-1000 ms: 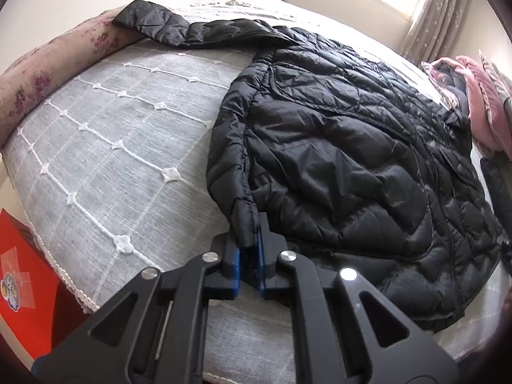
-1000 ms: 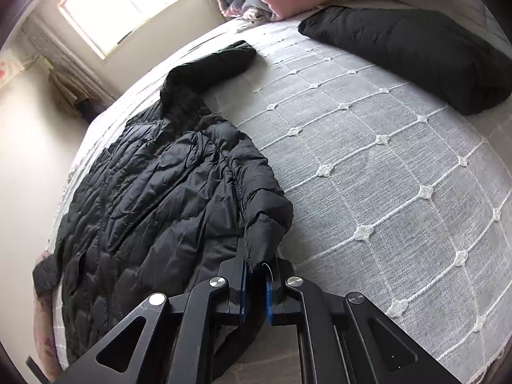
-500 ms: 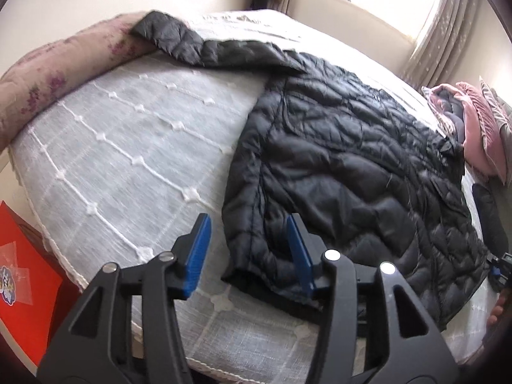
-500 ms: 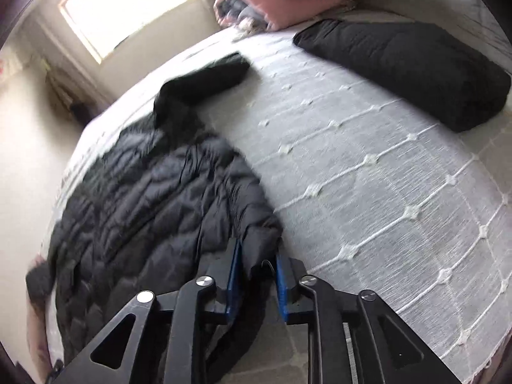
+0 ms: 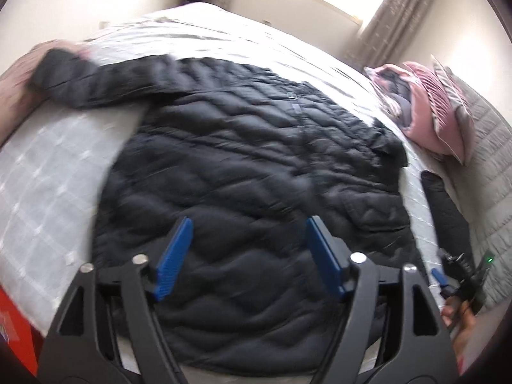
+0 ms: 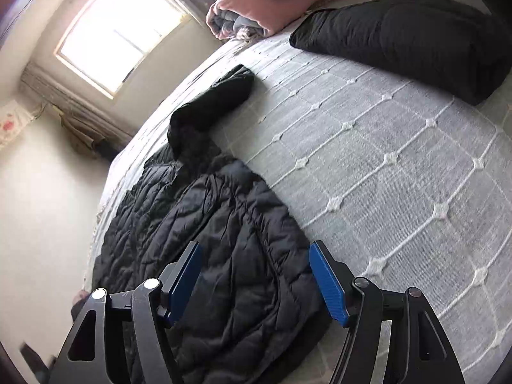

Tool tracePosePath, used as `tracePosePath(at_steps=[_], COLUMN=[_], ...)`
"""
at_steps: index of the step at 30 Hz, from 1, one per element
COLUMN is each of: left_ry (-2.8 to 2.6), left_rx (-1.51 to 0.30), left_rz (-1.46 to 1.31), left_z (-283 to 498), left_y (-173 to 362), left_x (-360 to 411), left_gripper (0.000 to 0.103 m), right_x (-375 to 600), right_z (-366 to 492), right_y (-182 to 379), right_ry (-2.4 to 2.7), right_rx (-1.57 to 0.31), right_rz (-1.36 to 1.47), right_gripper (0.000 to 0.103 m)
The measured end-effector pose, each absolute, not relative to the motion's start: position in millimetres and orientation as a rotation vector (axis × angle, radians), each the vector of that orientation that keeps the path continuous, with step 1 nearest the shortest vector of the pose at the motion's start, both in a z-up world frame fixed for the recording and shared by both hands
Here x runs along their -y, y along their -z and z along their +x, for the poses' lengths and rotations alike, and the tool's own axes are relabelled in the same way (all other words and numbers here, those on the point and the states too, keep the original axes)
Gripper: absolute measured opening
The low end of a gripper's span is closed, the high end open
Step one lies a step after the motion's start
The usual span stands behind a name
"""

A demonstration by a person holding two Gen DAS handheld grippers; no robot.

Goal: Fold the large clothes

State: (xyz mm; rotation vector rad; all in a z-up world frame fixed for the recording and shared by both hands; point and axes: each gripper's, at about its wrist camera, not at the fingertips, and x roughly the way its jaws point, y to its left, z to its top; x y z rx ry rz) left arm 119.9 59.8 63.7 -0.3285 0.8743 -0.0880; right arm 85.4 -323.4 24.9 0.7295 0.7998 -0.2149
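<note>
Left wrist view: left gripper (image 5: 248, 252) spread wide, empty, above the black quilted jacket (image 5: 256, 172) lying flat on the grey bedspread (image 5: 41, 192). Right wrist view: right gripper (image 6: 256, 280) likewise spread, empty, over the jacket's (image 6: 204, 240) edge on the bedspread (image 6: 400, 176).

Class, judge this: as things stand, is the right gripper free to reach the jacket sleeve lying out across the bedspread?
Probably yes. The right gripper is open above the black jacket, and nothing lies between it and the sleeve on the bedspread.
</note>
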Motion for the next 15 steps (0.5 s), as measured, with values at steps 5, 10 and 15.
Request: tracePosePath(at_steps=[5, 10, 15], left_ry=[0.114, 0.072, 0.043], left_rx=[-0.901, -0.997, -0.986], left_rz=[-0.289, -0.364, -0.343], left_z=[172, 192, 196], left_y=[-36, 9, 12], left_x=[-25, -38, -49], left_gripper=[0.083, 0.083, 0.083], right_x=[321, 307, 288], right_z=[99, 119, 168], right_y=[-21, -25, -37], right_ry=[0.252, 0.294, 0.304], right_rx=[-0.845, -0.887, -0.902], right_rz=[0.660, 0.472, 0.281], right_gripper=[0.070, 0.070, 0.070])
